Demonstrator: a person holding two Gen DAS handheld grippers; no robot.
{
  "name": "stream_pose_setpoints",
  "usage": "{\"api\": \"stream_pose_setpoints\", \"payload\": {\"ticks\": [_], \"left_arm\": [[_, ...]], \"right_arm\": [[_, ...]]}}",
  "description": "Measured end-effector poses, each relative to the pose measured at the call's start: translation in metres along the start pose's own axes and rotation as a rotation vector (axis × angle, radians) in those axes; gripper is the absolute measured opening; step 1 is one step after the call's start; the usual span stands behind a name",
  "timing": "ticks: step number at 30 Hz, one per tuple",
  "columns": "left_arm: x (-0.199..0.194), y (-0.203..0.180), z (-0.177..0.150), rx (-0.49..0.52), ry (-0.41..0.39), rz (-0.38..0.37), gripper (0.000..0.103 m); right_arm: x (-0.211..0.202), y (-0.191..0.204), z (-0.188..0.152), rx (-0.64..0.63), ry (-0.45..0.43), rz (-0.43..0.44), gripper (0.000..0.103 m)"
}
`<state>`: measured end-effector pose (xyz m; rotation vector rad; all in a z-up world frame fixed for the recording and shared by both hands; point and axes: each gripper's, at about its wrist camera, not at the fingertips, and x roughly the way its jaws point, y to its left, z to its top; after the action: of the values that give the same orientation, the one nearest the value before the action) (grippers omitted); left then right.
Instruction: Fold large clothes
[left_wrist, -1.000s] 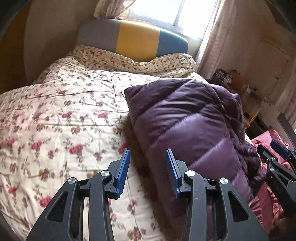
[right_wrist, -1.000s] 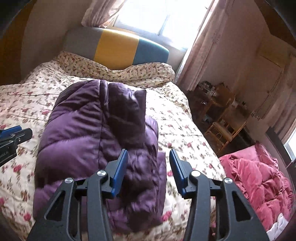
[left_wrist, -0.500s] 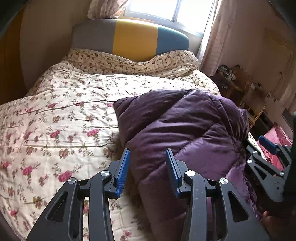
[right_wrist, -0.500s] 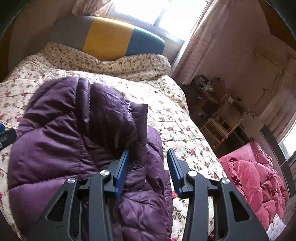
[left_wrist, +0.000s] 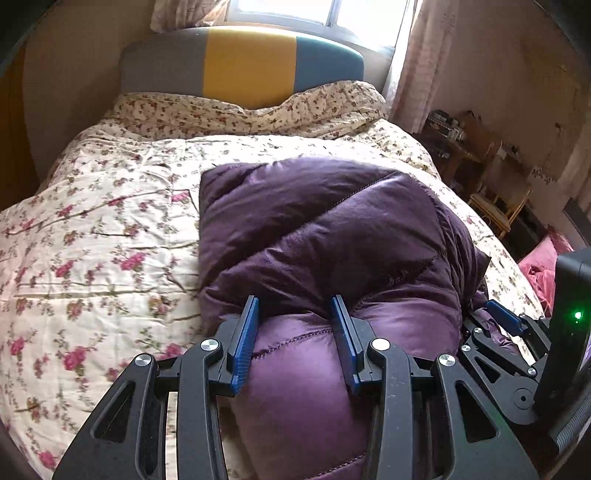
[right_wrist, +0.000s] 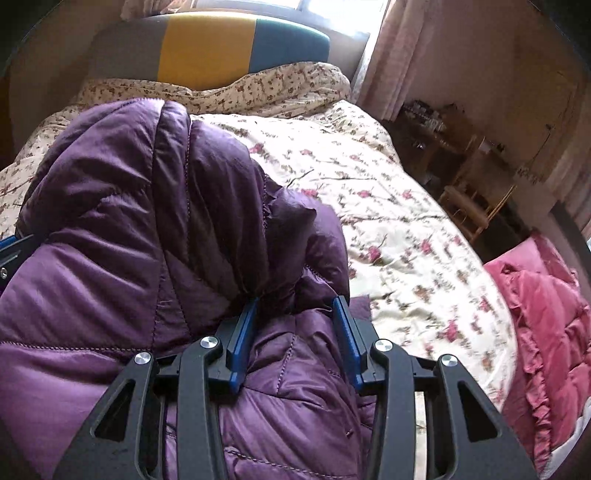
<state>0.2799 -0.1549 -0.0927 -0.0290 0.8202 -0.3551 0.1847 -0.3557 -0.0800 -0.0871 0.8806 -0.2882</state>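
Note:
A purple quilted down jacket (left_wrist: 332, 236) lies folded in a thick bundle on the floral bed quilt (left_wrist: 92, 240). My left gripper (left_wrist: 294, 314) is open, its blue pads either side of the bundle's near fold, with padded fabric bulging between the fingers. My right gripper (right_wrist: 295, 314) is open too, its fingers straddling the jacket's (right_wrist: 147, 221) right-hand near edge. The right gripper also shows at the right edge of the left wrist view (left_wrist: 502, 325), against the bundle's side.
The bed has a grey, yellow and teal headboard (left_wrist: 243, 62) under a bright window. A pink ruffled blanket (right_wrist: 546, 314) lies to the right of the bed. A wooden chair (right_wrist: 476, 206) and cluttered shelves stand by the right wall.
Both grippers have moved forward and down onto the jacket; the bundle now fills the space between each pair of fingers. Both stay open.

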Motion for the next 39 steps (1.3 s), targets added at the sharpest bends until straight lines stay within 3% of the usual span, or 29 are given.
{"api": "stream_pose_setpoints", "payload": {"ticks": [11, 14, 15, 17, 22, 25, 33, 36, 39], "left_arm": [[0.019, 0.000, -0.009, -0.010, 0.016, -0.014, 0.040], [0.013, 0.005, -0.006, -0.007, 0.016, -0.026, 0.046], [0.010, 0.008, -0.004, -0.017, 0.017, -0.024, 0.050], [0.003, 0.019, -0.001, -0.066, 0.017, -0.044, 0.069], [-0.011, 0.044, -0.005, -0.137, 0.025, -0.085, 0.071], [-0.015, 0.050, -0.013, -0.165, 0.041, -0.136, 0.073], [0.008, 0.059, -0.024, -0.269, 0.138, -0.295, 0.075], [0.018, 0.058, -0.022, -0.290, 0.153, -0.341, 0.075], [0.018, 0.055, -0.018, -0.279, 0.147, -0.371, 0.064]], "right_arm": [[0.008, -0.009, -0.002, 0.044, 0.005, 0.061, 0.041], [0.005, -0.012, 0.000, 0.047, 0.004, 0.062, 0.044], [0.003, -0.014, 0.001, 0.056, 0.007, 0.067, 0.047], [-0.002, -0.020, 0.003, 0.076, 0.004, 0.064, 0.056], [-0.015, -0.035, 0.002, 0.111, 0.001, 0.094, 0.077], [-0.018, -0.045, -0.003, 0.141, 0.023, 0.136, 0.080], [0.004, -0.058, -0.008, 0.188, 0.087, 0.265, 0.077], [0.010, -0.058, -0.007, 0.193, 0.090, 0.314, 0.065], [0.009, -0.053, -0.006, 0.177, 0.078, 0.333, 0.051]]}}
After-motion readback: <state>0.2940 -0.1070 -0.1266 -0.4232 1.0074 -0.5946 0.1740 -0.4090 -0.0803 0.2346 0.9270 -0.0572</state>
